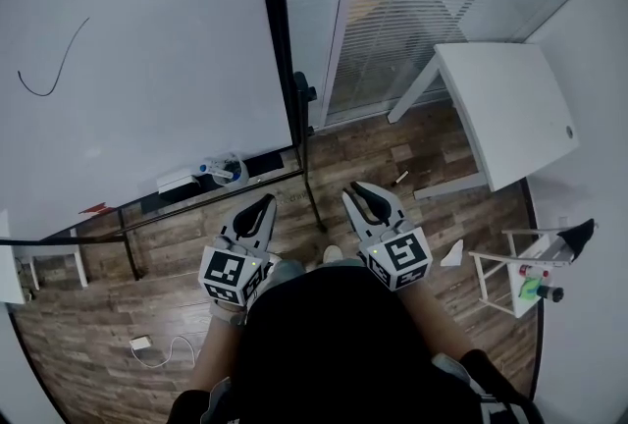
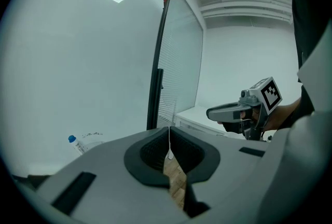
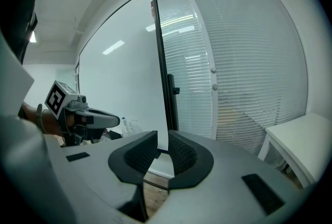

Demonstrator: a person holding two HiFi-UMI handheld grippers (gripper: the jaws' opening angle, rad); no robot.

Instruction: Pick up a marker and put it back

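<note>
Leftward, small clutter (image 1: 218,169) sits on the ledge of the whiteboard (image 1: 147,49); whether a marker lies there is too small to tell. Nearer, the left gripper (image 1: 265,201) has its jaws closed and empty, while the right gripper (image 1: 358,189) has its jaws slightly apart, empty.
</note>
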